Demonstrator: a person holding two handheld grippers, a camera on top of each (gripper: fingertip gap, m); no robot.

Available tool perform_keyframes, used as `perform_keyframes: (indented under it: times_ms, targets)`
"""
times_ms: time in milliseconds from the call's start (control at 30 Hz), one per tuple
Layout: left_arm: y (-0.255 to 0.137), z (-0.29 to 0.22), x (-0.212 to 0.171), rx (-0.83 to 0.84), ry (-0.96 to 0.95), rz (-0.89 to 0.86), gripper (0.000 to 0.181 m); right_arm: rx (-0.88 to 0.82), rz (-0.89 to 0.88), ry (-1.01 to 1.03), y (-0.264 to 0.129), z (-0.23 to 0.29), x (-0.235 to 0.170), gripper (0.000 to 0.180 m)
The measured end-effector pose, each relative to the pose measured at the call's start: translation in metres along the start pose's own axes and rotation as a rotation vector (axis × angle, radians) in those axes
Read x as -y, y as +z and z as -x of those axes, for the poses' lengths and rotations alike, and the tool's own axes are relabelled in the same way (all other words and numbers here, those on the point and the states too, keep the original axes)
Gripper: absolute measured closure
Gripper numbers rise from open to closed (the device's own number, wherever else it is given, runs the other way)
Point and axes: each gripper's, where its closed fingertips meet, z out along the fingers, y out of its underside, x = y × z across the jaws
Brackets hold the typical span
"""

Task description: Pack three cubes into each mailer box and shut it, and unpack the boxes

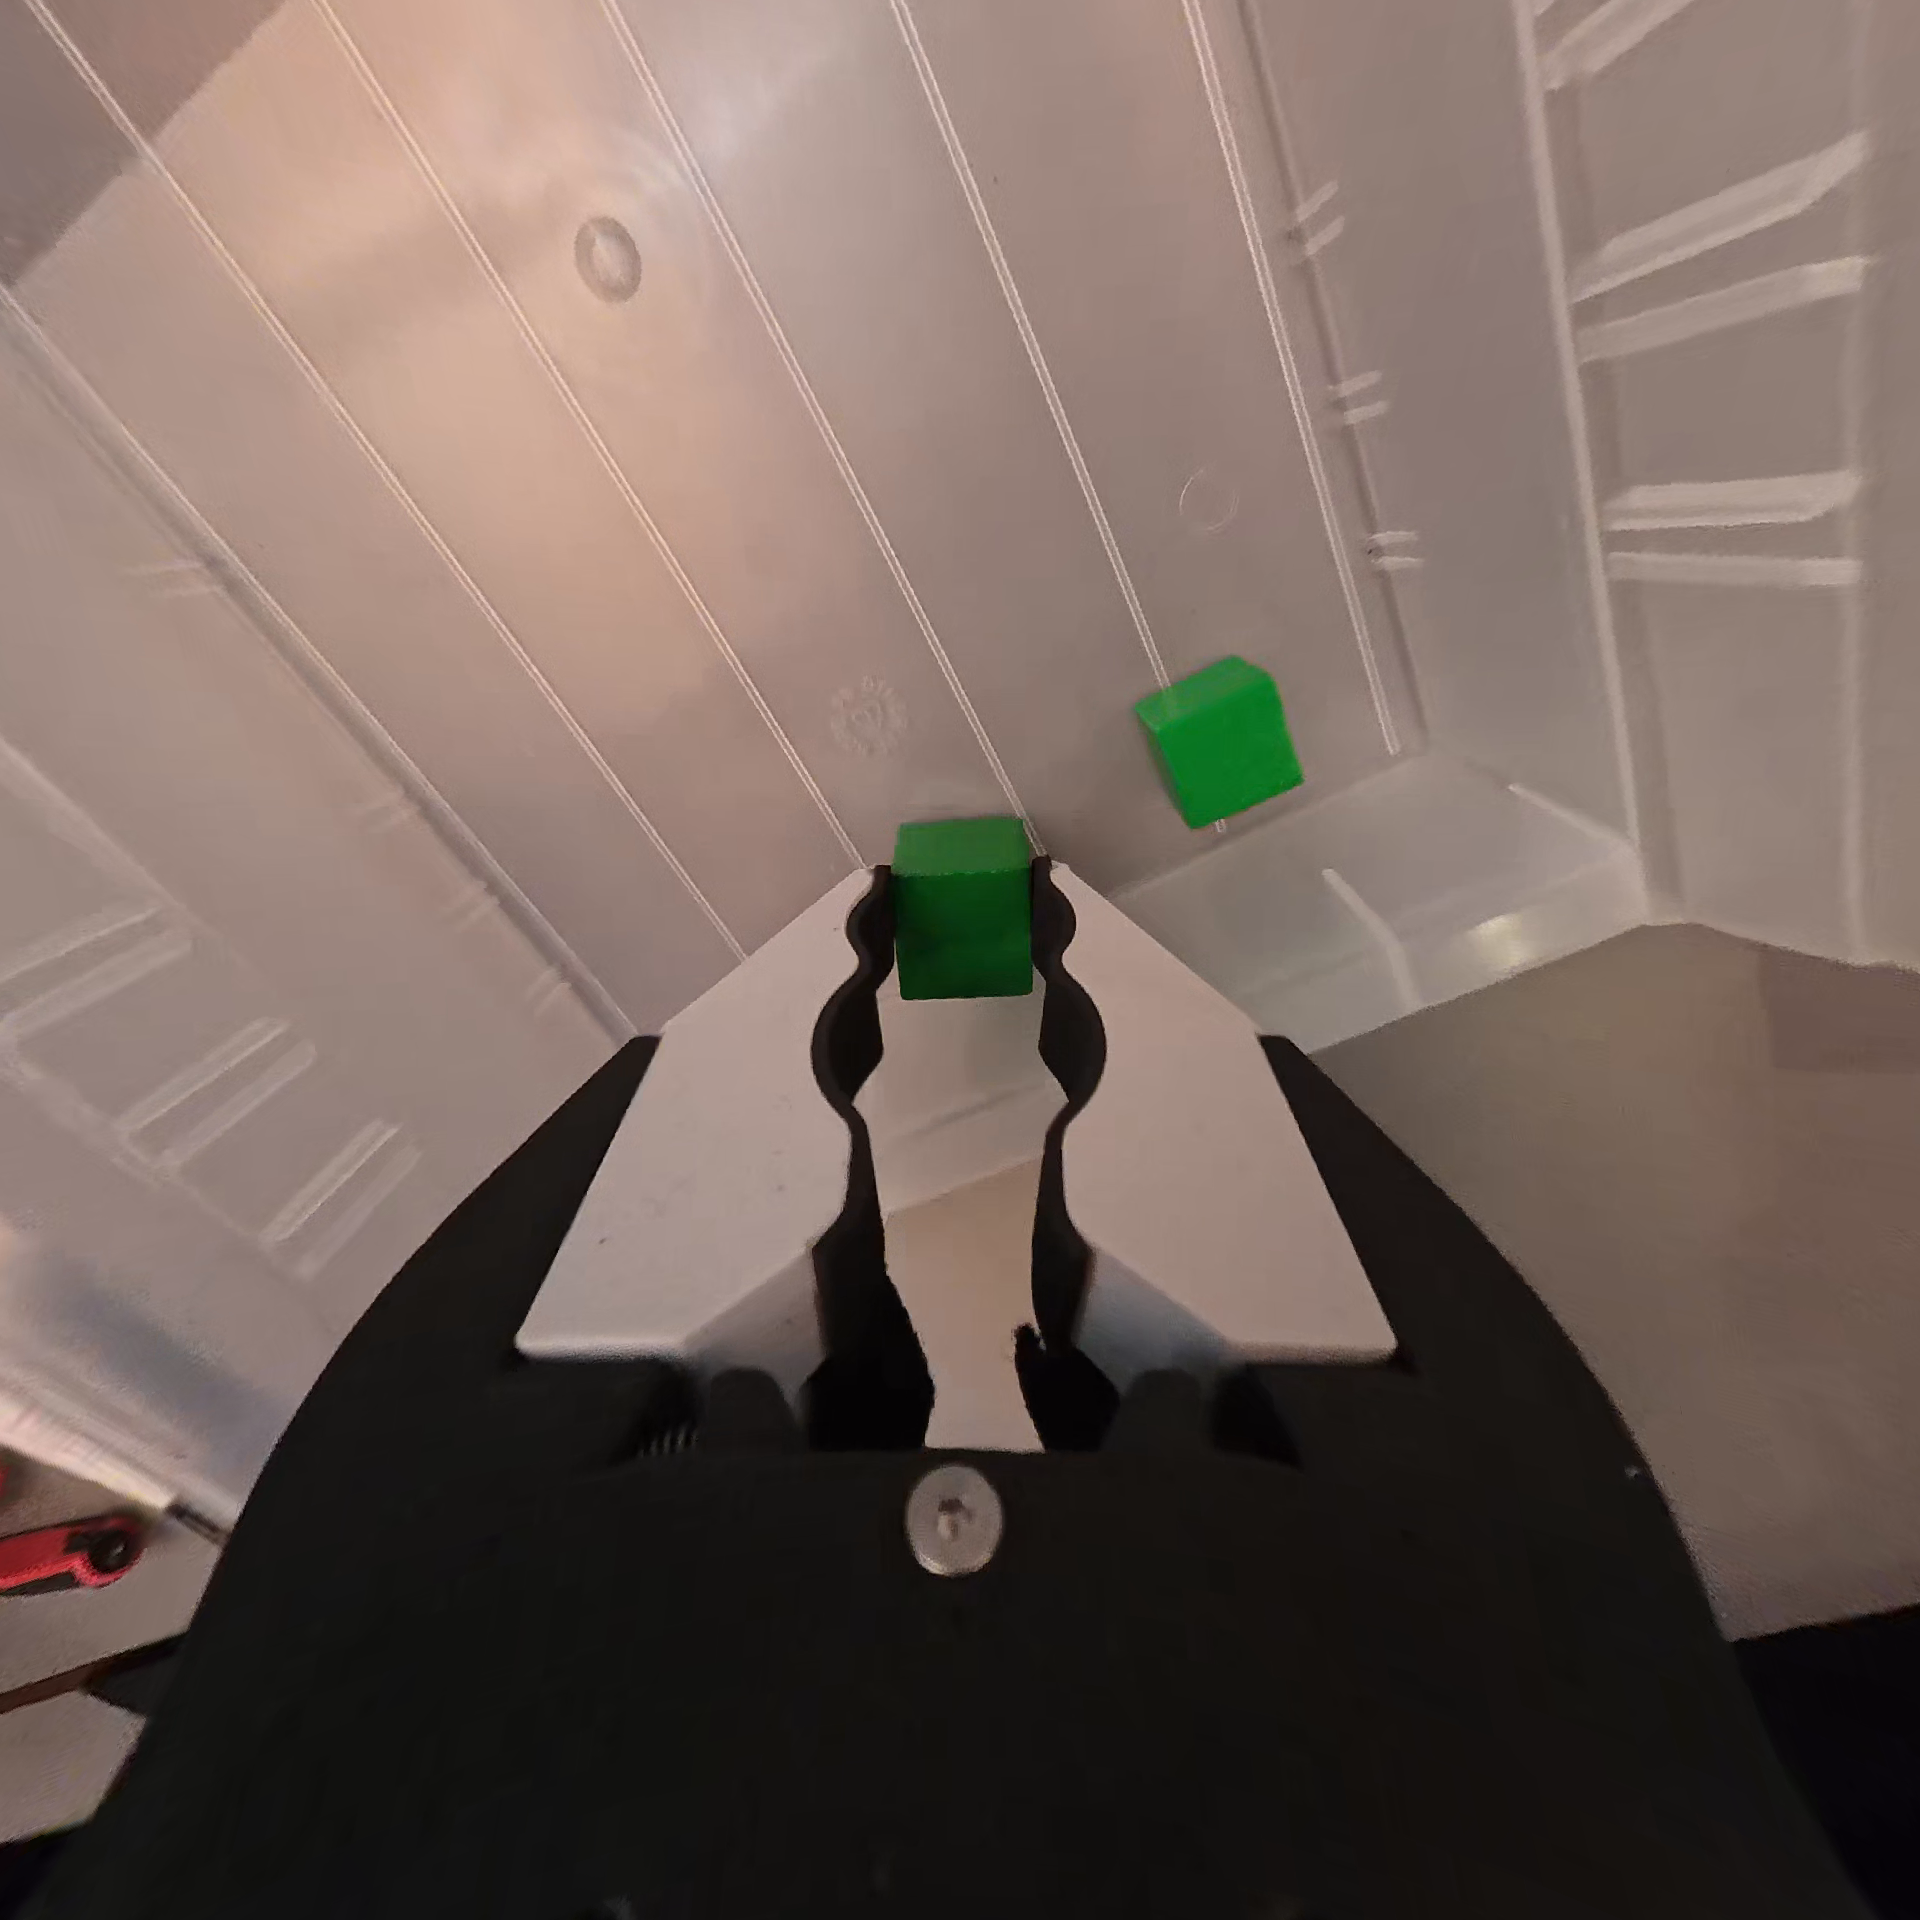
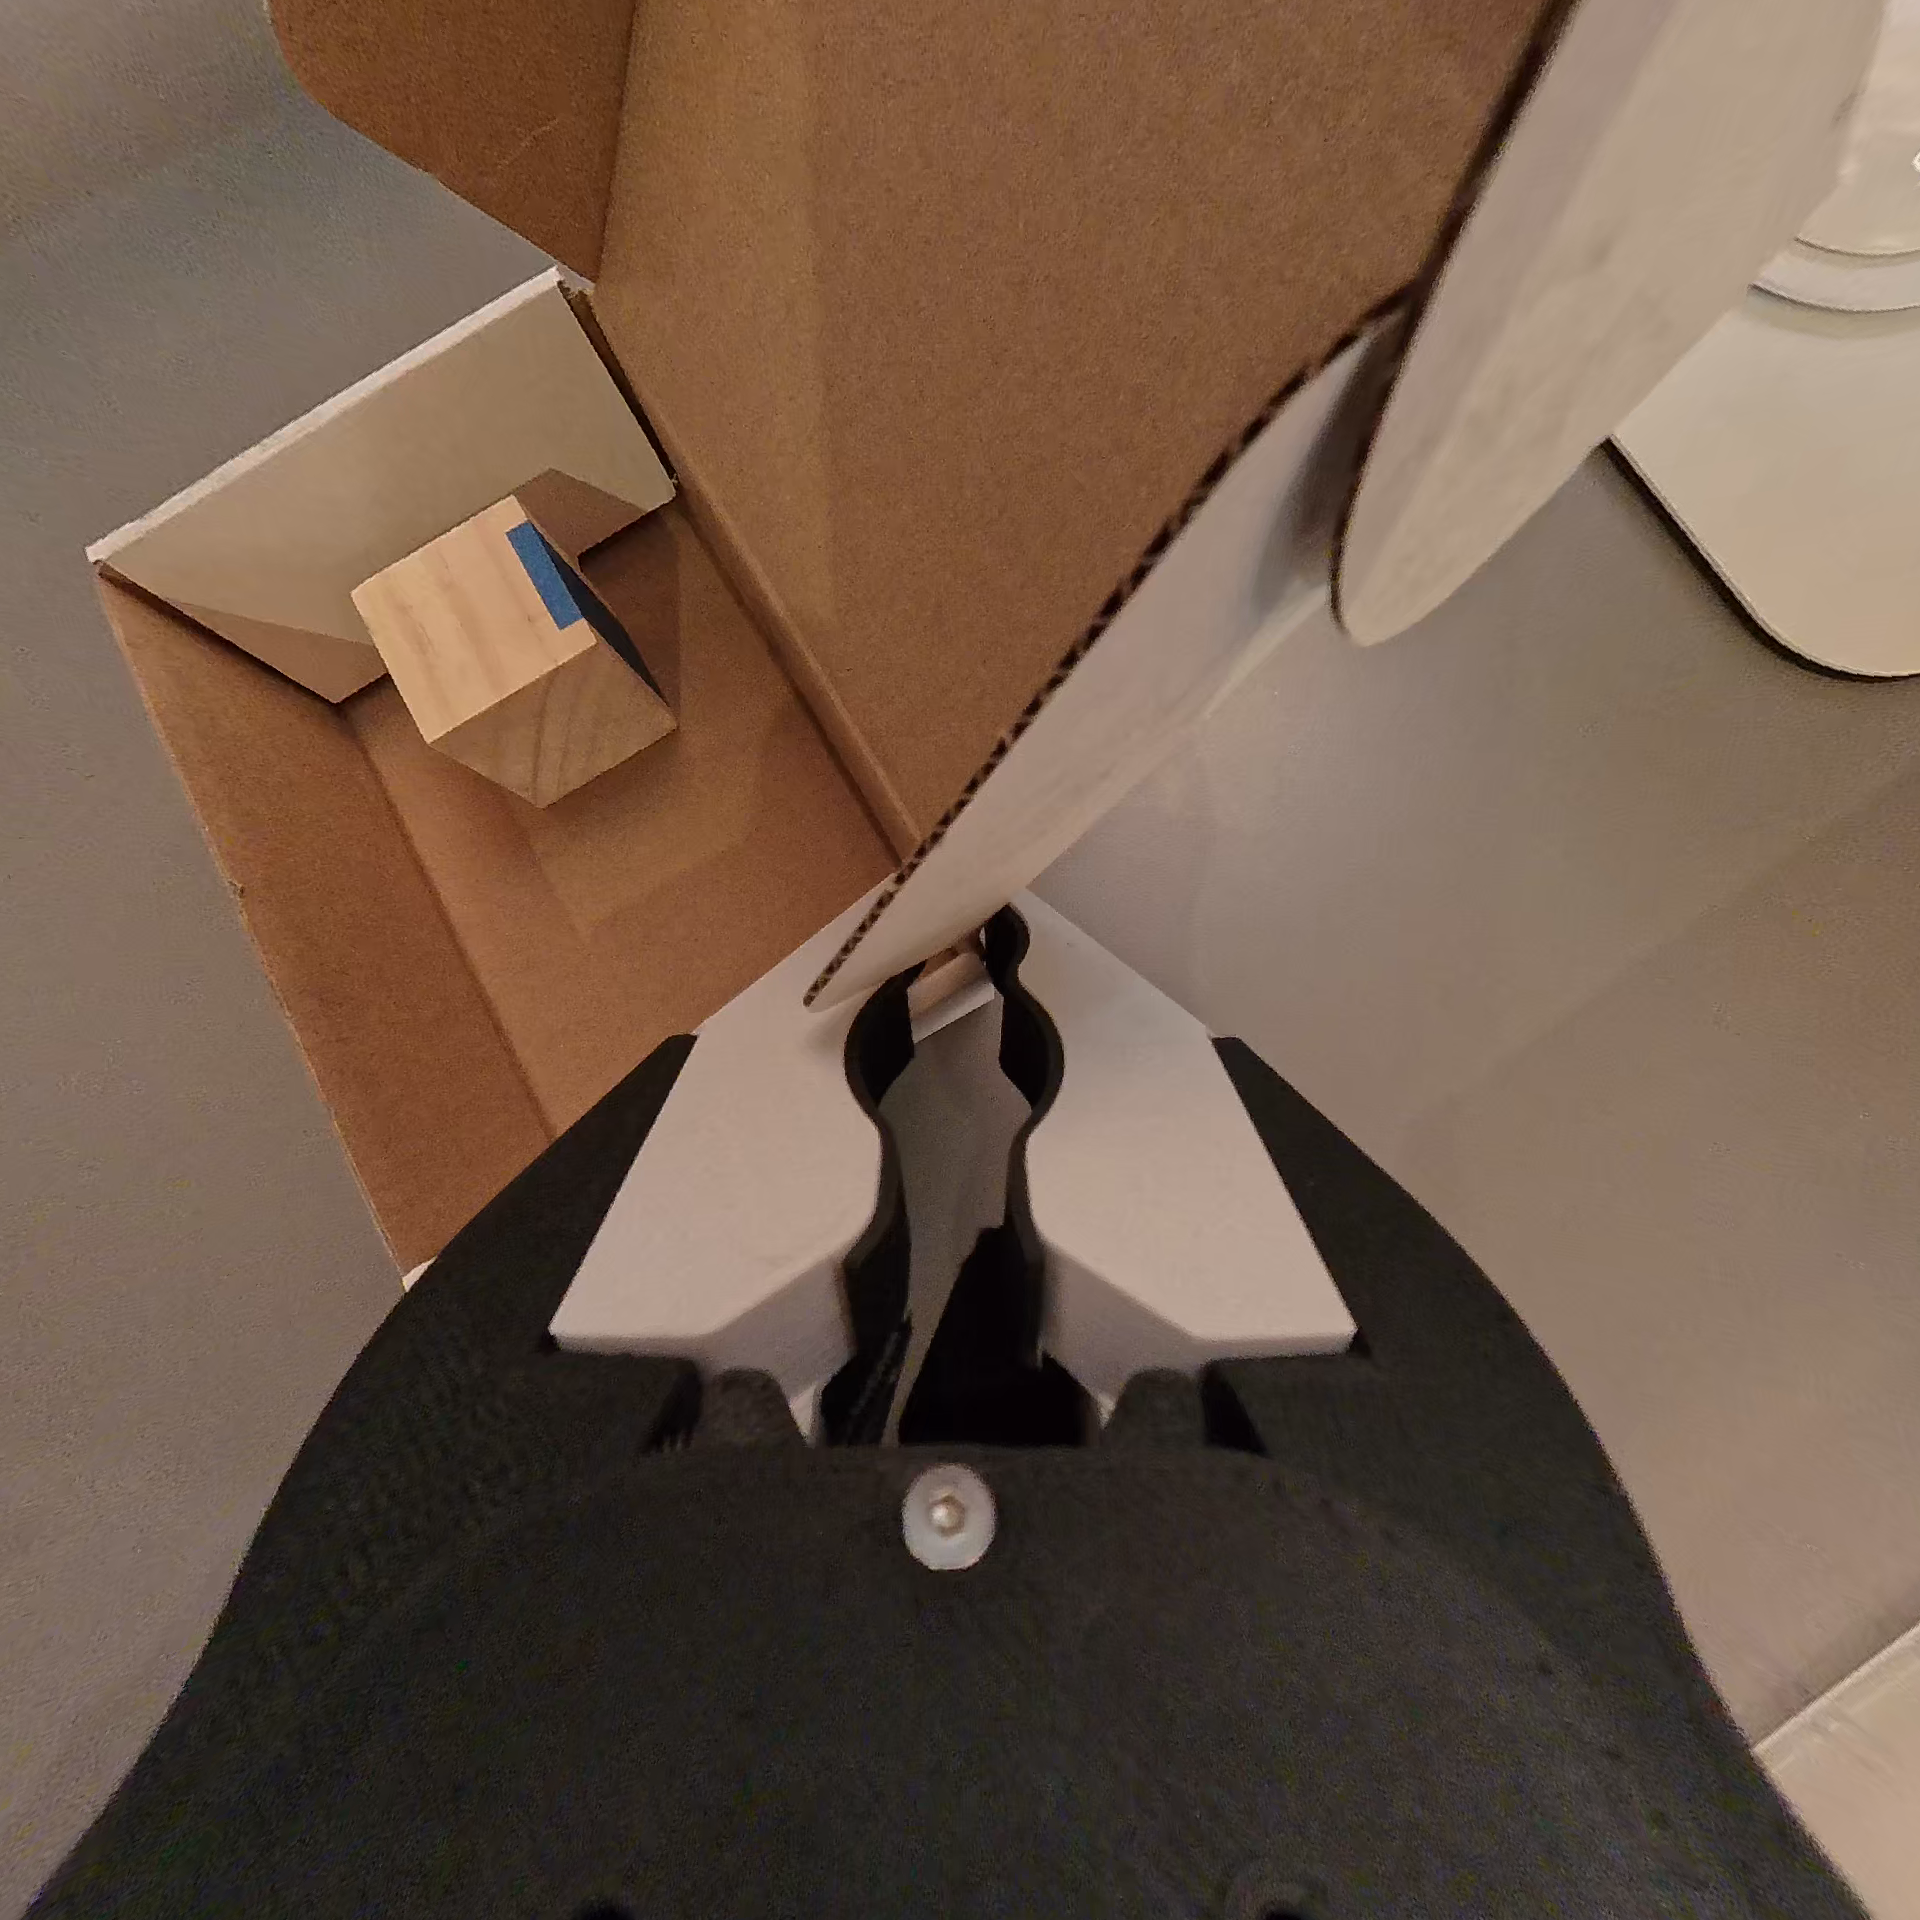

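Inside translucent ribbed plastic bin [image 1: 644, 499]: left gripper [image 1: 964, 909] clamps small green cube [image 1: 961, 914]; second green cube [image 1: 1221, 743] lies nearby. Right gripper [image 2: 956, 961] pinches lid flap of open brown cardboard mailer box [image 2: 343, 935]; wooden cube with blue face [image 2: 509, 649] sits inside.

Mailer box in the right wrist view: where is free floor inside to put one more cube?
In the mailer box, the wooden cube sits in the far corner by the folded flap. The floor between that cube and the right gripper is bare. It is tight along the raised lid, which the gripper grips by the edge.
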Motion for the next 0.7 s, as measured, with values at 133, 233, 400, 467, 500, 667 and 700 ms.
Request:
perform_keyframes:
  times_ms: [133,233,400,467,500,667,700]
  targets:
    - [-0.036,-0.012,0.01,0.02,0.083,-0.149,0.156,0.001,0.0,0.0,0.0,0.0,0.0,0.171]
    - [-0.086,-0.058,0.021,-0.047,0.21,-0.339,0.156,0.001,-0.001,0.0,0.0,0.0,0.0,0.172]
    - [-0.154,-0.181,0.021,-0.097,0.563,-0.544,0.156,0.001,0.0,-0.002,0.001,0.0,0.001,0.171]
    - [-0.152,-0.24,0.015,-0.104,0.768,-0.536,0.156,0.002,-0.001,-0.001,0.001,0.001,0.001,0.172]
    - [-0.145,-0.267,0.014,-0.123,0.827,-0.516,0.156,0.002,-0.001,-0.002,0.001,0.001,0.001,0.171]
    - [-0.074,-0.315,0.024,0.02,1.093,-0.294,0.156,0.001,-0.001,-0.006,0.001,0.001,0.001,0.171]
    - [-0.063,-0.319,0.027,0.015,1.112,-0.26,0.156,0.001,-0.002,-0.006,0.001,0.001,0.001,0.171]
